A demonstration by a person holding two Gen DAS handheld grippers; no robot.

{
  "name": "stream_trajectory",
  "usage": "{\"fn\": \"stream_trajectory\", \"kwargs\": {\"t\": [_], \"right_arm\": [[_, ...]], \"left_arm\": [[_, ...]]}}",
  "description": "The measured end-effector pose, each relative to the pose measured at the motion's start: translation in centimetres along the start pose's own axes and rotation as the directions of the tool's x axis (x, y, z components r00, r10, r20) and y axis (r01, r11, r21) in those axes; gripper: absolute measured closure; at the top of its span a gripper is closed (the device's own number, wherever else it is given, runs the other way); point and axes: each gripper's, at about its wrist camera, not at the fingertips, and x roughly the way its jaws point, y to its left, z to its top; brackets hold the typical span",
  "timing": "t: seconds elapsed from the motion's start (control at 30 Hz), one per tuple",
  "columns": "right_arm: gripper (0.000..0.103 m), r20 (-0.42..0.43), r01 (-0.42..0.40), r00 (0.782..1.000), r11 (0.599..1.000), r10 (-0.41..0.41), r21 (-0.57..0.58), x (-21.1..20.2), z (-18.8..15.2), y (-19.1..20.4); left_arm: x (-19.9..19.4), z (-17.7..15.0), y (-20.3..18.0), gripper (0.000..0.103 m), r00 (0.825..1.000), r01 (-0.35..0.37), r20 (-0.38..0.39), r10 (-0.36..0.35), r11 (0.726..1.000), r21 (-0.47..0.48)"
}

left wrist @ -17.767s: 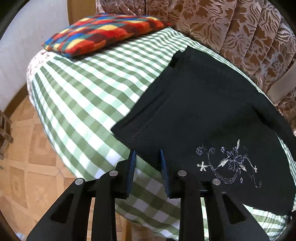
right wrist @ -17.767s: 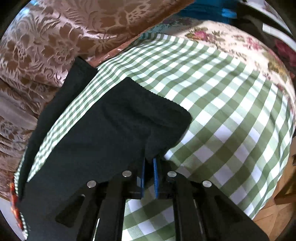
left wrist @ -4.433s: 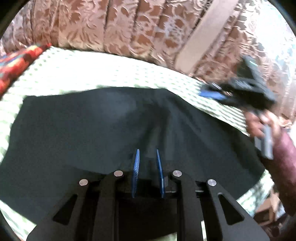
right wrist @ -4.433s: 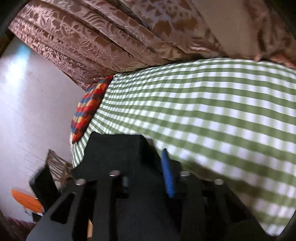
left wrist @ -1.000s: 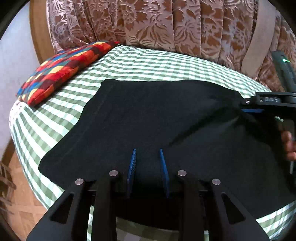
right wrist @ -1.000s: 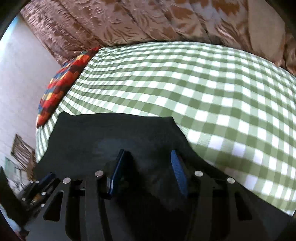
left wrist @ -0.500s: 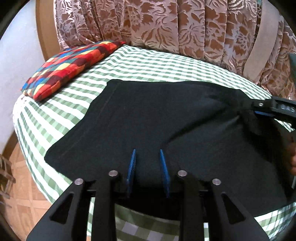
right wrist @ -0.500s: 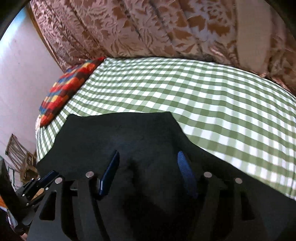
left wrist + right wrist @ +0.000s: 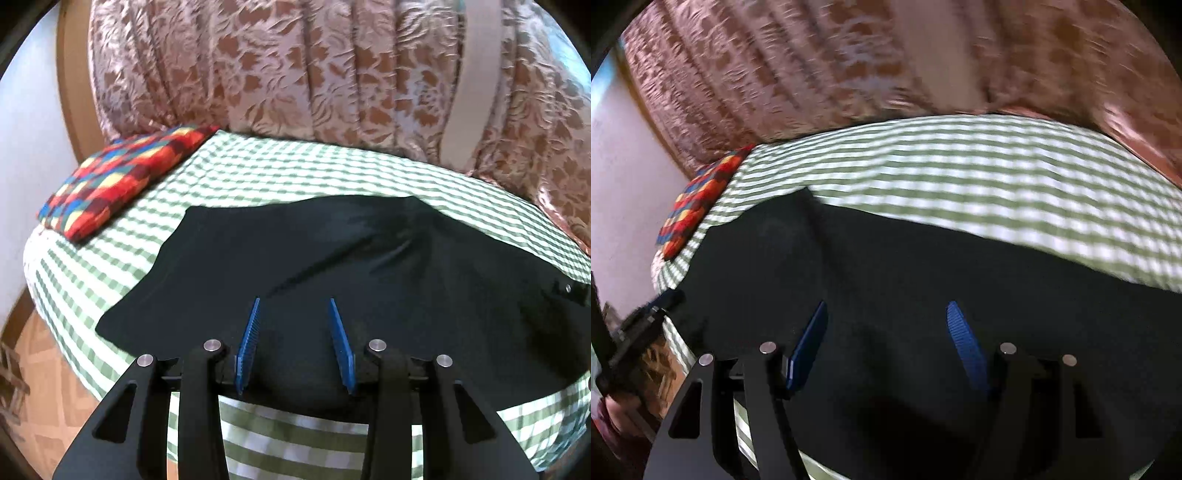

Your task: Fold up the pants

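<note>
Two grippers hover over the black pants (image 9: 332, 266), both with jaws spread wide and nothing between them. In the left wrist view the left gripper (image 9: 294, 306) fills the lower middle of the frame, its blue pads (image 9: 248, 343) parted above the near part of the cloth, which lies spread across the centre of the frame on the green checked bedsheet (image 9: 295, 173). A soft ridge of fabric runs from the middle toward the upper right of the dark shape. At the right edge of that frame a bit of black hardware (image 9: 570, 291) shows, probably the right gripper, though too little shows to be sure. A multicoloured patchwork pillow (image 9: 122, 181) rests at the left of the frame on the sheet, well apart from the pants, and brown floral curtains (image 9: 314, 66) hang across the top.

In the right wrist view, which is smeared by blur, the right gripper (image 9: 886, 314) sits at the lower middle with its blue pads (image 9: 967, 347) set wide over the pants (image 9: 923, 277). The left gripper (image 9: 642, 321) appears at the lower left edge.
</note>
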Motion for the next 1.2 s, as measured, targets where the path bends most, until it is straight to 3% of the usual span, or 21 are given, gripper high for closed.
{"fn": "stream_trajectory", "kwargs": {"t": [0.2,0.37,0.53,0.93,1.2], "right_arm": [[0.036,0.03,0.111,0.993,0.989,-0.114,0.099,-4.4,-3.8,-5.5],[0.036,0.055,0.149,0.985,0.971,-0.162,0.186,-6.5,-5.4,-8.8],[0.036,0.057,0.185,0.978,0.956,-0.203,0.228,-7.6,-6.5,-11.0],[0.035,0.057,0.18,0.978,0.947,-0.203,0.267,-8.0,-8.5,-13.1],[0.036,0.065,0.141,0.984,0.942,-0.168,0.304,-9.2,-8.5,-13.5]], "left_arm": [[-1.3,0.1,-3.7,0.066,0.998,0.03,0.049,-0.035,0.995,0.094],[-1.0,-0.4,-7.2,0.066,0.995,0.077,0.048,-0.086,0.982,0.17],[-0.7,-1.1,-11.8,0.066,0.987,0.137,0.036,-0.153,0.95,0.279],[0.0,-3.9,-20.0,0.066,0.96,0.265,-0.047,-0.275,0.848,0.46],[1.1,-5.5,-21.8,0.066,0.95,0.308,-0.112,-0.291,0.814,0.492]]}}
